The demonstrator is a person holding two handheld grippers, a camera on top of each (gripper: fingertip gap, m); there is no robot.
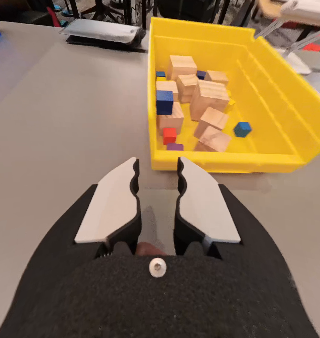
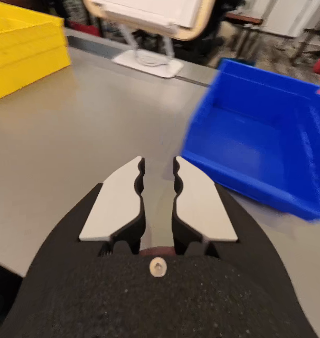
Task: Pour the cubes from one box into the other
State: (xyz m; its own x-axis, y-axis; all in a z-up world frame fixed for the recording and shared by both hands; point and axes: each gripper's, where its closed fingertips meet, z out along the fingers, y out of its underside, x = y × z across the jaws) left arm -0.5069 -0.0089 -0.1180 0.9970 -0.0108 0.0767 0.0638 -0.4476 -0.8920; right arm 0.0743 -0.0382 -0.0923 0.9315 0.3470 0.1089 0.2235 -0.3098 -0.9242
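Note:
A yellow box (image 1: 228,161) stands on the grey table ahead and right of my left gripper (image 1: 157,160). It holds several plain wooden cubes (image 1: 208,98) and small blue, red and purple cubes (image 1: 169,135). My left gripper is open and empty, its tips just short of the box's near wall. In the right wrist view a blue box (image 2: 265,197) sits to the right, with no cubes showing inside. My right gripper (image 2: 159,159) is open and empty, its right fingertip close to the blue box's near left corner. The yellow box also shows at the far left (image 2: 27,60).
A flat grey device on a dark stand (image 1: 102,33) lies at the table's far edge, left of the yellow box. A white stand with a tilted board (image 2: 150,62) sits behind, between the boxes. Chairs and table legs fill the background. The table's near left edge (image 2: 7,263) shows.

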